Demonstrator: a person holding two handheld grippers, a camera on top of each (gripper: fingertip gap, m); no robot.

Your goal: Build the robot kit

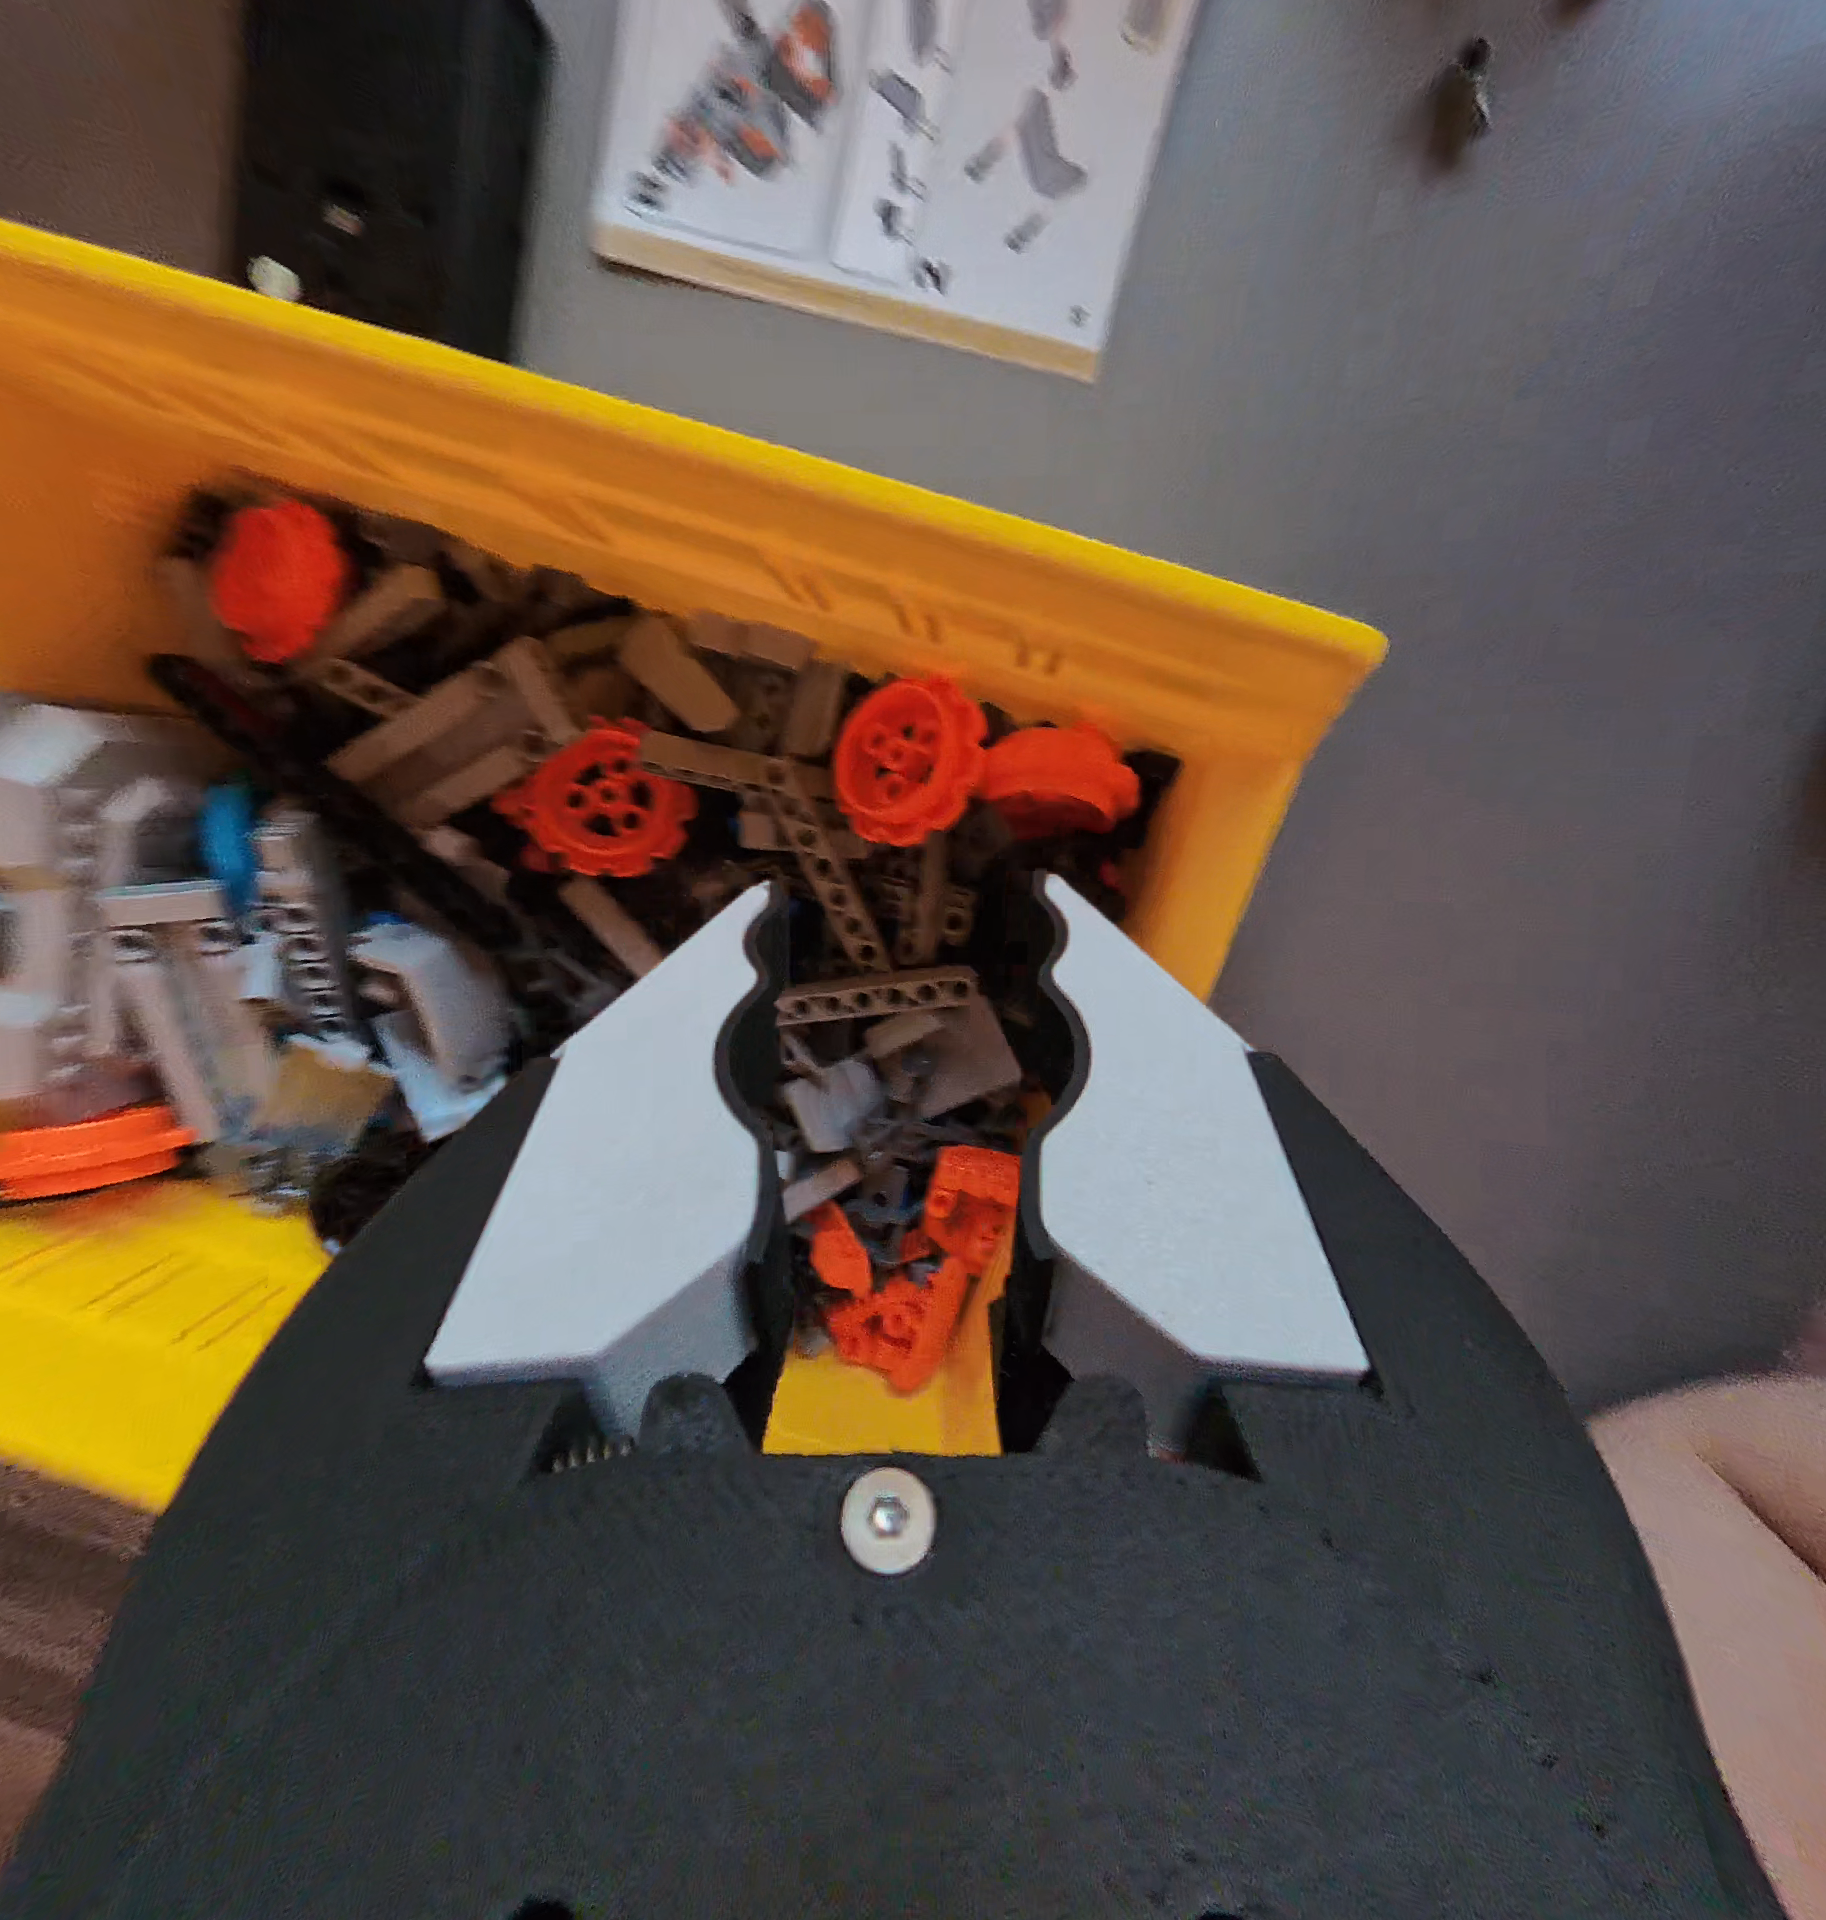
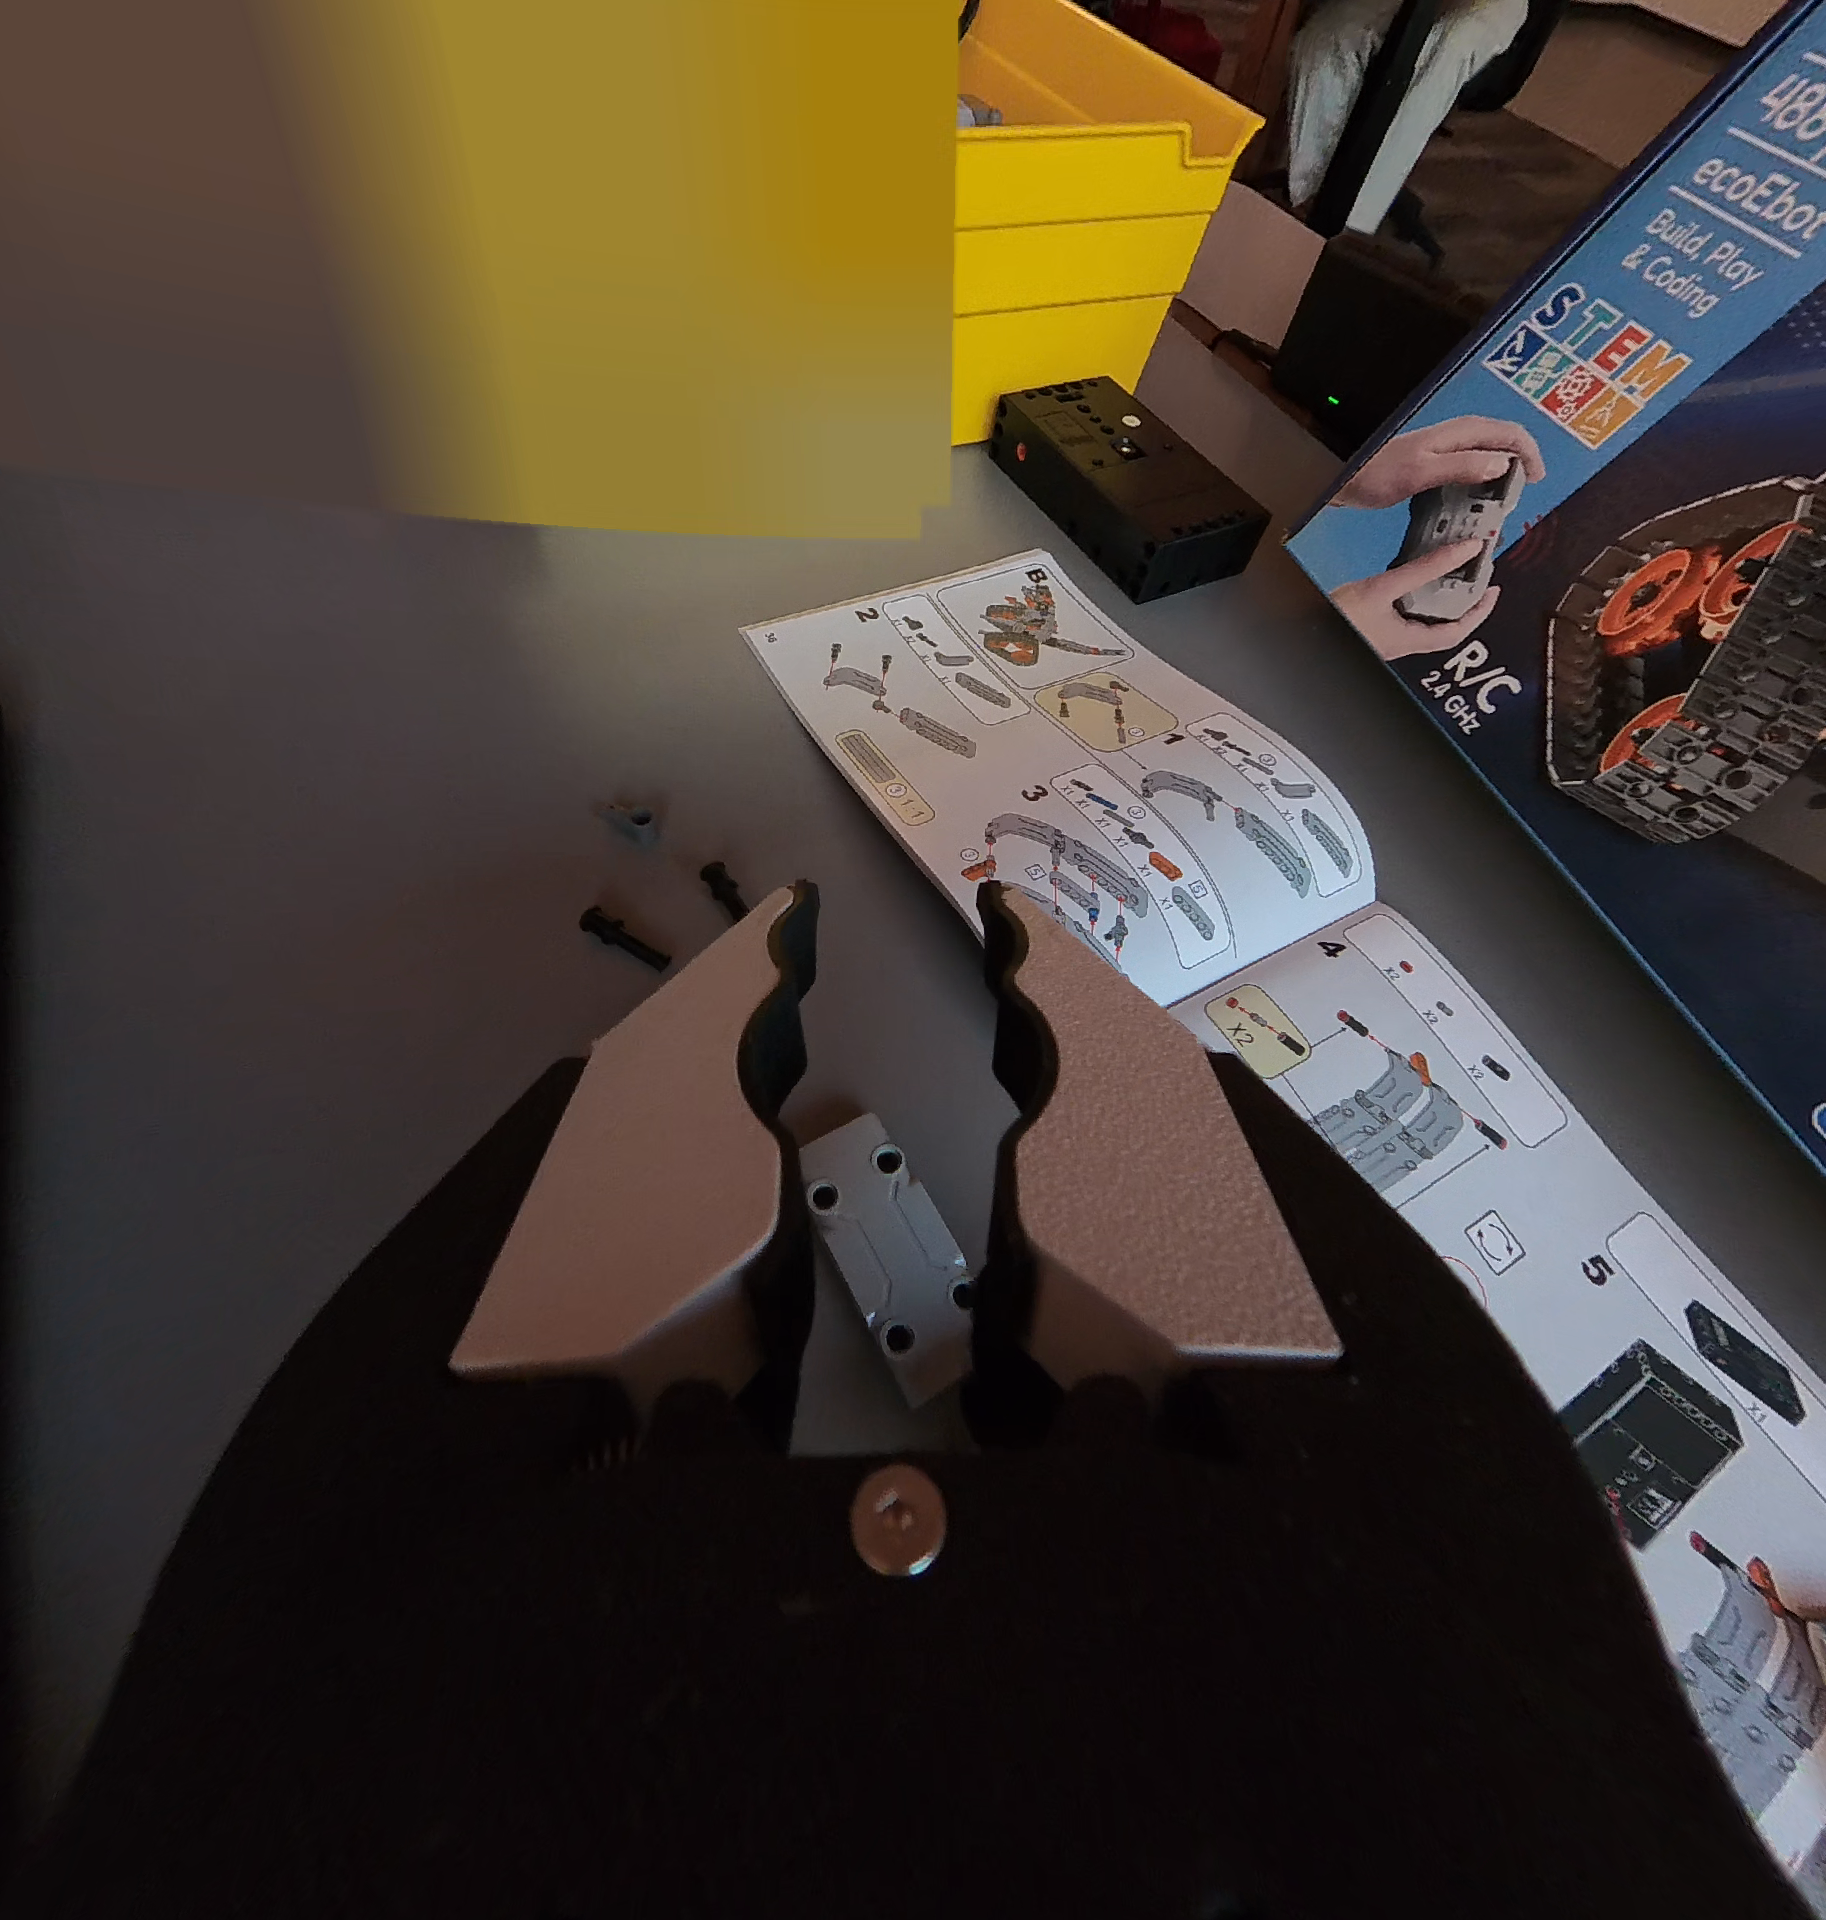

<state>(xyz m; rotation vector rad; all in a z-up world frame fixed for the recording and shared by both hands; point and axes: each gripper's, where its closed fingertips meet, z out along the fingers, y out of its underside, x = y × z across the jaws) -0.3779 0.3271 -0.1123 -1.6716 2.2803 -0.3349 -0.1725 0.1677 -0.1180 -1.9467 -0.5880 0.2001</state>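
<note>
My left view smears the white parts (image 1: 161,935) in the yellow bin (image 1: 680,499). On my right, the grey block (image 2: 888,1257) sits partly behind my tongs (image 2: 893,904); the frame crops the blue box (image 2: 1667,520).

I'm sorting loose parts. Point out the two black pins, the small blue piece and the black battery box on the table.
black pins (image 2: 623,938): right wrist view, shaft of the nearer pin.
small blue piece (image 2: 637,821): right wrist view, its top face.
black battery box (image 2: 1127,480): right wrist view, its top face.
</note>
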